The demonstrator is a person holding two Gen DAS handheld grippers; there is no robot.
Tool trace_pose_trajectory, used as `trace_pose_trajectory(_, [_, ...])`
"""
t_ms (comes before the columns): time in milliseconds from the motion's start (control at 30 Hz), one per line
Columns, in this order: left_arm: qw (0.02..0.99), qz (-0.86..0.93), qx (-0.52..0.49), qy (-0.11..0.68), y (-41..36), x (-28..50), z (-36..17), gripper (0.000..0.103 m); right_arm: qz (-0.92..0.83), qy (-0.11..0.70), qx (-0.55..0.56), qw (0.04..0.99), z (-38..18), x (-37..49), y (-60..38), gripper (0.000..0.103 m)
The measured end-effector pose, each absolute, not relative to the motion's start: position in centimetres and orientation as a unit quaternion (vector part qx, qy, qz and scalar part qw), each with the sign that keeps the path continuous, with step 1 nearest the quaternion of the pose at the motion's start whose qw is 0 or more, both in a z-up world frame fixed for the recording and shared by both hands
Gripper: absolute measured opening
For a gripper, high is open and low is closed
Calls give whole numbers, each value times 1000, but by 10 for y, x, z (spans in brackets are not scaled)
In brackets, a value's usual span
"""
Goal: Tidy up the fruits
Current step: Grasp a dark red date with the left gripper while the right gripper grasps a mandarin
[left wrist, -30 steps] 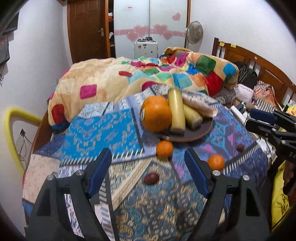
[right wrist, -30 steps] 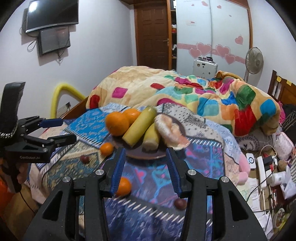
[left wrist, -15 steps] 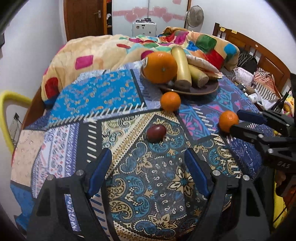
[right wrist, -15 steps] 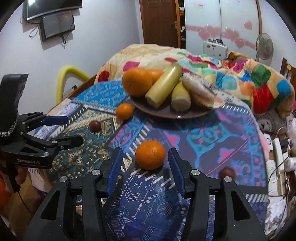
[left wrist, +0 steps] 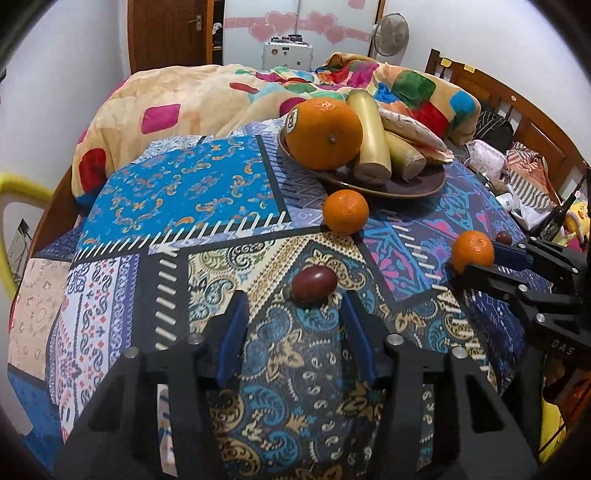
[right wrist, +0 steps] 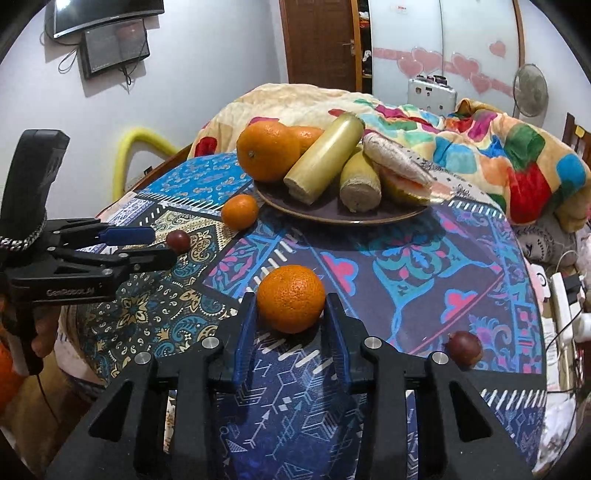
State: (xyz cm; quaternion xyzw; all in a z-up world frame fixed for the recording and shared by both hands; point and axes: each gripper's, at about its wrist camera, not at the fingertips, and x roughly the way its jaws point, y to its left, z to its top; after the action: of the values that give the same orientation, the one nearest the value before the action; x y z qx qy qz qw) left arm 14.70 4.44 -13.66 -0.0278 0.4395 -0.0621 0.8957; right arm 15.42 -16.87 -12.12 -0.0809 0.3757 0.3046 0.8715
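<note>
Crosswise, dark red fruit, ahead of closing left tool

A home bedroom, shown by the wooden-framed bed heaped with a patchwork-coloured blanket, heart-stickered sliding wardrobe doors, brown wooden door and wall-mounted black television.

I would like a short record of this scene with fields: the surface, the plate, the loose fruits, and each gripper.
surface: patterned cloth on a table
plate: brown plate with large orange and pale stalks
loose fruits: small orange, tangerine, two dark red fruits
left gripper: jaws closing, the nearer dark red fruit just ahead of the tips, not gripped
right gripper: jaws closing around tangerine, contact unclear
</note>
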Motion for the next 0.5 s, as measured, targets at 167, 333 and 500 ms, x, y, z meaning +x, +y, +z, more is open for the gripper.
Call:
trace_pose_trajectory(167, [894,-68,-24,442,38,155,-137,45,302,368,-75,876,-116,157,-174,34])
trace_pose_trajectory(333, [896,-68,-23,439,37,158,-137,25,299,369,-66,877,-116,161,-180,34])
trace_pose_trajectory(500, [899,-68,-9,433,31,159,-131,25,295,367,-62,880,-114,164,-184,34])
